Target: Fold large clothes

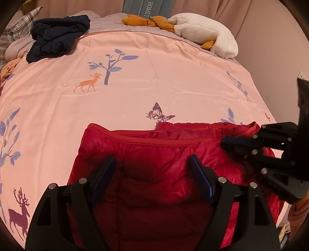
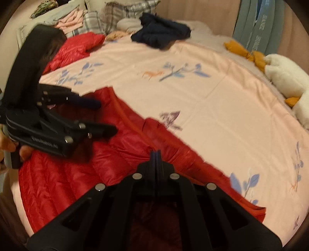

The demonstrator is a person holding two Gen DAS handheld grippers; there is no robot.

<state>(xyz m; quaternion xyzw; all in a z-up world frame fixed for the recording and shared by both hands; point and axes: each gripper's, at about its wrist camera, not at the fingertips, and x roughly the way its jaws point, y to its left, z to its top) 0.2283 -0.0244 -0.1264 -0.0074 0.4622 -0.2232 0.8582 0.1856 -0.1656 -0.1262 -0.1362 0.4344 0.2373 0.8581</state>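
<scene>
Left gripper (image 1: 152, 173) jaws open over red jacket (image 1: 154, 154); right gripper (image 2: 156, 154) jaws pinched together at 3 o'clock hem. Slick puffy fabric likely slips, springs open.

A home bedroom is showing here: a bed (image 1: 173, 81) is lying under a pink cover printed with deer and trees, plaid pillows (image 2: 115, 19) are leaning at its head, a white plush toy (image 1: 208, 32) is resting on it, and curtains (image 1: 222, 7) are hanging behind.
</scene>
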